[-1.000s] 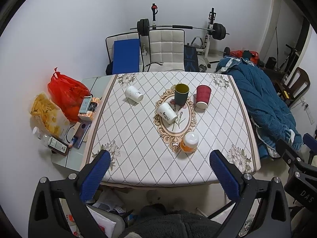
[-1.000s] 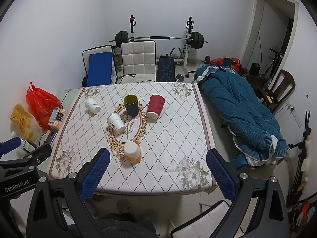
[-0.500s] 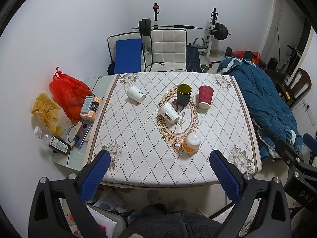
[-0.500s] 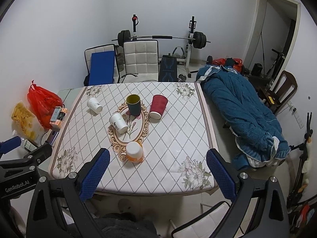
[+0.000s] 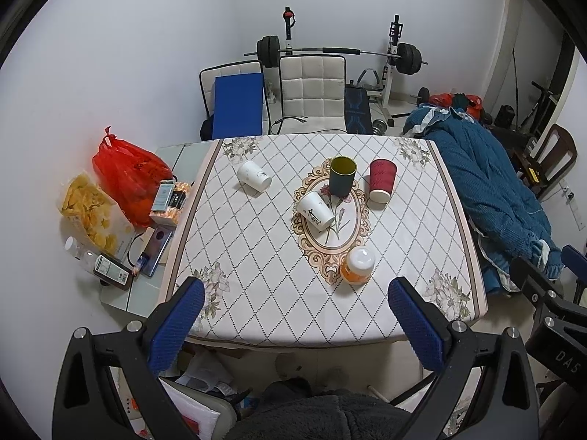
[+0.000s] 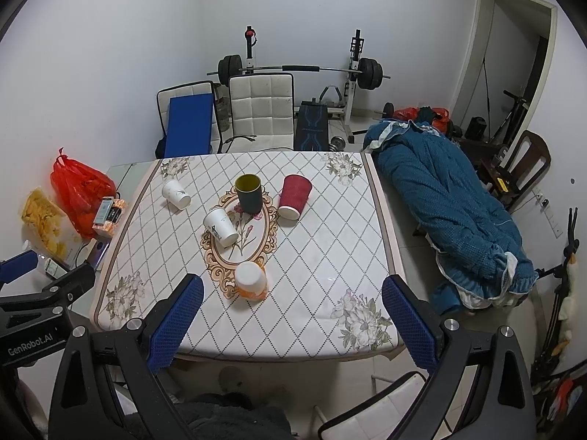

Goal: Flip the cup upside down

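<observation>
A dark green cup (image 5: 342, 175) (image 6: 249, 193) stands upright with its mouth up at the middle of the table (image 5: 256, 256). A red paper cup (image 5: 381, 180) (image 6: 294, 201) stands mouth down to its right. Two white cups lie on their sides: one near the middle (image 5: 315, 211) (image 6: 220, 226), one at the far left (image 5: 254, 176) (image 6: 176, 193). An orange cup (image 5: 357, 265) (image 6: 250, 279) stands upside down near the front. My left gripper (image 5: 293, 326) and right gripper (image 6: 291, 324) are open and empty, high above the table's near edge.
A red bag (image 5: 124, 176), snacks and small boxes lie on a side surface left of the table. Chairs (image 5: 312, 91) and a barbell rack stand behind it. A blue quilt (image 5: 488, 183) lies to the right. The right gripper also shows in the left wrist view (image 5: 550, 315).
Both views have shifted slightly, so the table sits a little lower and nearer in the frames. The cups have not moved.
</observation>
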A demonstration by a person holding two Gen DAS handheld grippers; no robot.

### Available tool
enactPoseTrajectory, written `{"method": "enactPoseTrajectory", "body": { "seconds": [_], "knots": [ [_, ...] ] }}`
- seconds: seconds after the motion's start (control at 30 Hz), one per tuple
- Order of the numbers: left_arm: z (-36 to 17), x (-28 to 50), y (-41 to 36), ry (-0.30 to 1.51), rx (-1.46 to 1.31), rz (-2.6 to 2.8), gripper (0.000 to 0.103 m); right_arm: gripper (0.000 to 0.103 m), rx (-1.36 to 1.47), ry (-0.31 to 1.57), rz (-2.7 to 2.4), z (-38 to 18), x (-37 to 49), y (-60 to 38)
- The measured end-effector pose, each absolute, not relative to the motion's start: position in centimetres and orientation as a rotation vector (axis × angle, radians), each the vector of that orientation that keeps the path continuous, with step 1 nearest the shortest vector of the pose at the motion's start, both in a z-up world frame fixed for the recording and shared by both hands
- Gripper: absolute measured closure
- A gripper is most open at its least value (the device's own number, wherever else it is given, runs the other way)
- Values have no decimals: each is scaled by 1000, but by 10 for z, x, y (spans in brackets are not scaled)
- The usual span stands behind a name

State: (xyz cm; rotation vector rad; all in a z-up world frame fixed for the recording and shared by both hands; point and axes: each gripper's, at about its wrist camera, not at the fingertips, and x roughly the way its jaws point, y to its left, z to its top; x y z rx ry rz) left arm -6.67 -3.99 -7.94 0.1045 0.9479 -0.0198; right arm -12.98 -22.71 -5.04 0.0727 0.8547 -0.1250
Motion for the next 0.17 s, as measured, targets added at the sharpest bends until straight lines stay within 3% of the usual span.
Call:
{"method": "enactPoseTrajectory", "body": {
  "seconds": [0.17],
  "knots": [
    [-80,-68,-40,947,106,-21,1,3,72,852,-124,-50,-129,-226]
  ]
}}
